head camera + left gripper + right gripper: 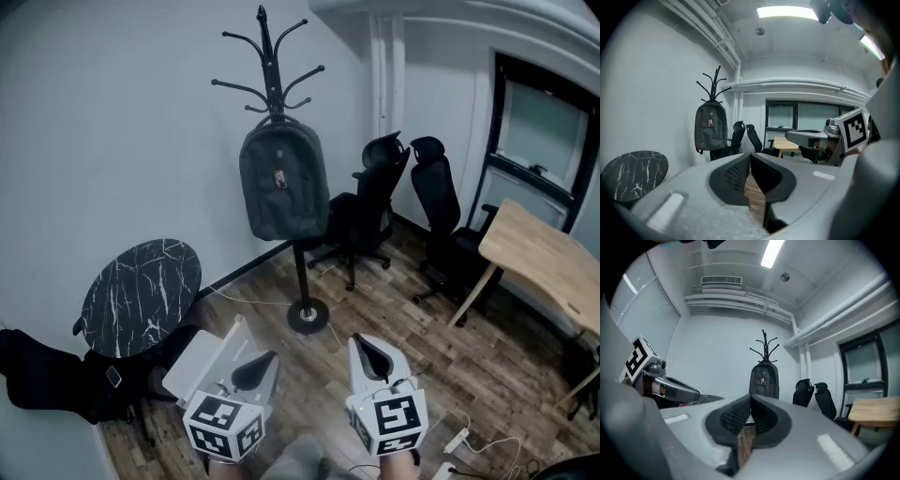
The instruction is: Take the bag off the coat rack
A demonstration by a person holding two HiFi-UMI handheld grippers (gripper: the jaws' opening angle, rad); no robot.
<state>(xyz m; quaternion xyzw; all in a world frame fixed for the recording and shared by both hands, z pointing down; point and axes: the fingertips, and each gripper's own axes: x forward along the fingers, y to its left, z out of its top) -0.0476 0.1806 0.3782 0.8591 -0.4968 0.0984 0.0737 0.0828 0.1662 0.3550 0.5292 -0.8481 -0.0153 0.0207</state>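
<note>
A dark grey backpack (283, 183) hangs from a hook of the black coat rack (270, 66), which stands on a round base on the wood floor. The same bag shows in the left gripper view (710, 126) and in the right gripper view (764, 381), far ahead of both. My left gripper (267, 360) and right gripper (364, 345) are low in the head view, side by side, well short of the rack. Both are shut with nothing between their jaws.
A round black marble-top table (142, 294) stands at the left by the wall. Two black office chairs (375, 202) sit right of the rack, and a wooden desk (548, 255) is at the far right. Cables and a power strip (456, 441) lie on the floor.
</note>
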